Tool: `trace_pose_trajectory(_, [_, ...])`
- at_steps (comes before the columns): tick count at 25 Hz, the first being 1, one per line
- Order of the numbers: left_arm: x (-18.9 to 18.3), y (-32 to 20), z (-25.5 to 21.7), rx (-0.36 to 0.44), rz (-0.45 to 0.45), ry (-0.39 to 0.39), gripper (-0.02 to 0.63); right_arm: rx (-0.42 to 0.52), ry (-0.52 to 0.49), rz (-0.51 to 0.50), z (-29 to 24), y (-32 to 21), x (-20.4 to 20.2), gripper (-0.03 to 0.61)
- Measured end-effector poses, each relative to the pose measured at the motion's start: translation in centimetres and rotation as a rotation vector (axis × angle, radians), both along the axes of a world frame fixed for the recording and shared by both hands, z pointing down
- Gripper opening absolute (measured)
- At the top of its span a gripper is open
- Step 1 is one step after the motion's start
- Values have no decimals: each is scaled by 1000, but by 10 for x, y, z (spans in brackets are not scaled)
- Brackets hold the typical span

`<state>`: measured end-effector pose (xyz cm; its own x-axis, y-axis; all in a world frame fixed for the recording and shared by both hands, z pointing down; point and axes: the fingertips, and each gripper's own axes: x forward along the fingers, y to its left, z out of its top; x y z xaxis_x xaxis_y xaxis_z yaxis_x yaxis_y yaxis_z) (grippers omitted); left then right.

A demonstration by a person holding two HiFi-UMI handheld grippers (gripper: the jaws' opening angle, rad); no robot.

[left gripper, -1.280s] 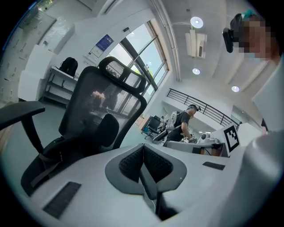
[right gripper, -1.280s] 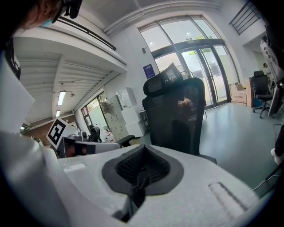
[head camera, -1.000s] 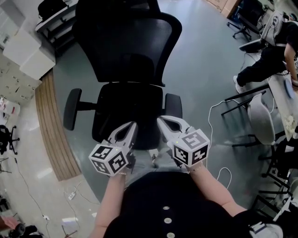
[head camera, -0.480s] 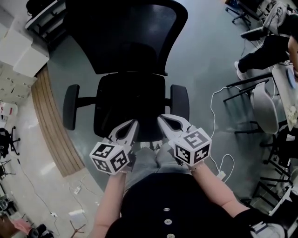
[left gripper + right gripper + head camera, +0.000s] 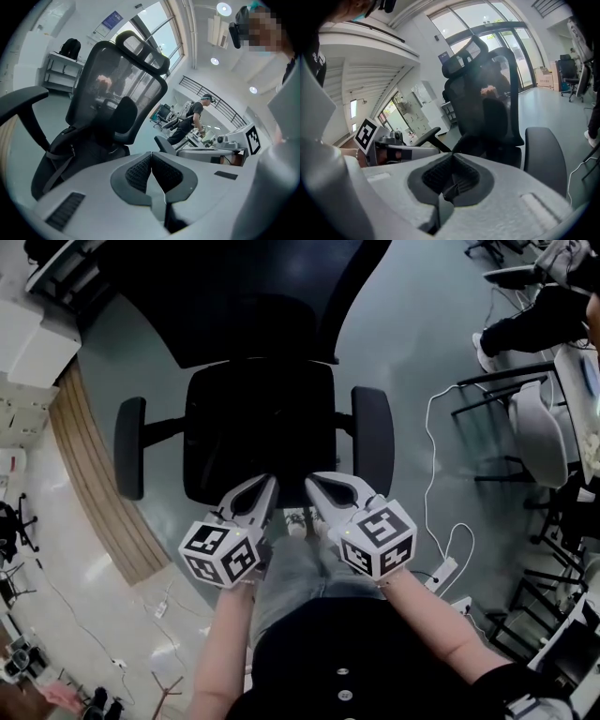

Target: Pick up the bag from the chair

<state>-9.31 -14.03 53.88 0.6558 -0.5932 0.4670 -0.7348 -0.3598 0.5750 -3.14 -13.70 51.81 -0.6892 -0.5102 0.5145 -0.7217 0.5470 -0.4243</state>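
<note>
A black office chair (image 5: 258, 352) stands straight ahead. A black bag (image 5: 77, 152) with a grey strap lies on its seat, against the mesh backrest (image 5: 112, 89). In the head view the bag (image 5: 258, 423) is hard to tell from the dark seat. My left gripper (image 5: 265, 484) is shut with nothing in it and hovers at the seat's front edge. Beside it, my right gripper (image 5: 314, 480) is also shut and holds nothing. In the left gripper view the left gripper (image 5: 151, 154) points at the bag. The right gripper (image 5: 451, 157) points at the backrest (image 5: 492, 93).
The chair's armrests (image 5: 128, 446) (image 5: 372, 442) flank the seat. A white power strip with its cable (image 5: 441, 570) lies on the floor at the right. A wooden strip (image 5: 94, 484) runs along the left. A seated person (image 5: 534, 324) and desk legs (image 5: 497, 381) are at the upper right.
The chair has come nearer and lower in the head view. Both grippers now sit at the seat's front edge, side by side and shut as before.
</note>
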Motion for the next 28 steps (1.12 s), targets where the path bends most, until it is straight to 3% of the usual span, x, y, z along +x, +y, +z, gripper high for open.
trace_pose_trajectory(7, [-12,1,44,-64,-14,-31,20,-45,3,11,33,-1,-19,-2])
trace_pose_trajectory(17, [-24,-6,107,-122,13,-69,23,-105,54,102,91,-1,-23,-2])
trace_pose_trajectory(23, [-20,-9,147,-181,36,-85,160,-148,61,126,118,10,-27,-2])
trace_pose_trajectory(25, [-22,-16,160,-193,29,-111,254,-164,57,131,126,10,-29,-2])
trace_pose_trajectory(28, [-22,-29,177,-193,36,-139,294,-182,58,154,137,9,-26,-2])
